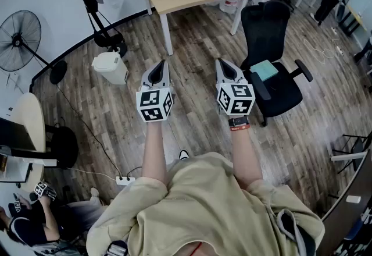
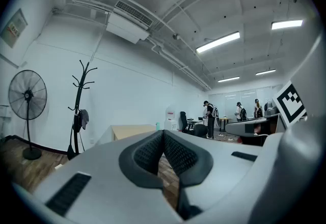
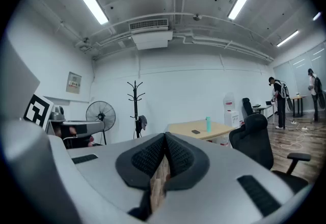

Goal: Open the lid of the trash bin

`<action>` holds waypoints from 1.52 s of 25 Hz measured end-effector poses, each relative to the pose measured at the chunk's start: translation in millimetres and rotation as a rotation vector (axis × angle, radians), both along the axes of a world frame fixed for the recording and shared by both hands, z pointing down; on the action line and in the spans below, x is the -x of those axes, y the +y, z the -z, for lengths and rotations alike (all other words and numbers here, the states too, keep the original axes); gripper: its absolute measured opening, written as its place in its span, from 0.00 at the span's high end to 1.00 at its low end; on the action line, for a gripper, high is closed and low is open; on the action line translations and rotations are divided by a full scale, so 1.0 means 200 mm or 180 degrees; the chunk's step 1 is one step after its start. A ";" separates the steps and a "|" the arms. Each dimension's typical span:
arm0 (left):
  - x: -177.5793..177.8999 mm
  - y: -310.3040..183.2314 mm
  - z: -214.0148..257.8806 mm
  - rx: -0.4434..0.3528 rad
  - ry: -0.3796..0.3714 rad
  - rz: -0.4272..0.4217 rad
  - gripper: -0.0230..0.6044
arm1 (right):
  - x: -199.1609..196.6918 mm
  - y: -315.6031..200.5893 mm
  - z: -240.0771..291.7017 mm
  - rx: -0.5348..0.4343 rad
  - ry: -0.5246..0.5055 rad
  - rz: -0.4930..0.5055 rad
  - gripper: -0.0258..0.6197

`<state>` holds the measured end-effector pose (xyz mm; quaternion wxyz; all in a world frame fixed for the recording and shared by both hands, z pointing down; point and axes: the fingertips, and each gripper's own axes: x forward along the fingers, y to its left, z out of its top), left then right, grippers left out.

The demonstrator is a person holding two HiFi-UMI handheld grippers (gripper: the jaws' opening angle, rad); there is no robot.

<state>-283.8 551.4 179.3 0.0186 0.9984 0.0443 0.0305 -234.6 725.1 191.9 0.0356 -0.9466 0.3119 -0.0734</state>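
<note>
While the left tool [image 1: 160,67] and right tool [image 1: 223,66] hang in mid-air, each pressed together on nothing, the bin [image 1: 110,70] stands on the floor [image 1: 192,130] at ten o'clock of the left one, well apart, lid [image 1: 107,60] down. I judge the whole task remains.
</note>
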 end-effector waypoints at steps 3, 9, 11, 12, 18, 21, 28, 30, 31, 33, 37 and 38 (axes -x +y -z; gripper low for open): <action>0.00 -0.12 0.00 0.0001 -0.0002 -0.0003 0.93 | 0.01 -0.11 0.00 -0.0039 -0.0013 -0.0015 0.94; 0.03 -0.31 -0.06 0.0020 -0.0053 0.0012 0.93 | 0.02 -0.29 -0.04 -0.0059 -0.0030 -0.0021 0.94; 0.04 -0.37 -0.08 0.0053 -0.0070 0.0029 0.93 | 0.04 -0.35 -0.06 -0.0071 -0.0052 -0.0005 0.94; 0.05 -0.39 -0.09 0.0069 -0.0079 0.0033 0.93 | 0.04 -0.38 -0.07 -0.0070 -0.0069 0.0003 0.94; 0.00 -0.50 -0.17 0.0164 -0.0157 0.0098 0.93 | -0.04 -0.54 -0.13 -0.0187 -0.0247 0.0113 0.94; -0.11 -0.57 -0.23 0.0210 -0.0232 0.0161 0.93 | -0.17 -0.64 -0.17 -0.0183 -0.0307 0.0198 0.94; -0.56 -0.79 -0.28 0.0221 -0.0258 0.0393 0.93 | -0.64 -0.92 -0.25 -0.0119 -0.0331 0.0505 0.94; -0.72 -0.84 -0.27 0.0193 -0.0265 0.0444 0.93 | -0.81 -0.98 -0.25 -0.0144 -0.0329 0.0578 0.94; -0.80 -0.86 -0.26 0.0190 -0.0259 0.0471 0.93 | -0.90 -1.01 -0.24 -0.0136 -0.0319 0.0622 0.94; -0.95 -0.91 -0.25 0.0207 -0.0243 0.0539 0.93 | -1.08 -1.08 -0.22 -0.0133 -0.0310 0.0704 0.94; -1.24 -1.01 -0.22 0.0183 -0.0226 0.0681 0.93 | -1.40 -1.22 -0.16 -0.0175 -0.0268 0.0869 0.94; -1.30 -1.03 -0.21 0.0174 -0.0224 0.0721 0.93 | -1.47 -1.25 -0.15 -0.0174 -0.0255 0.0919 0.94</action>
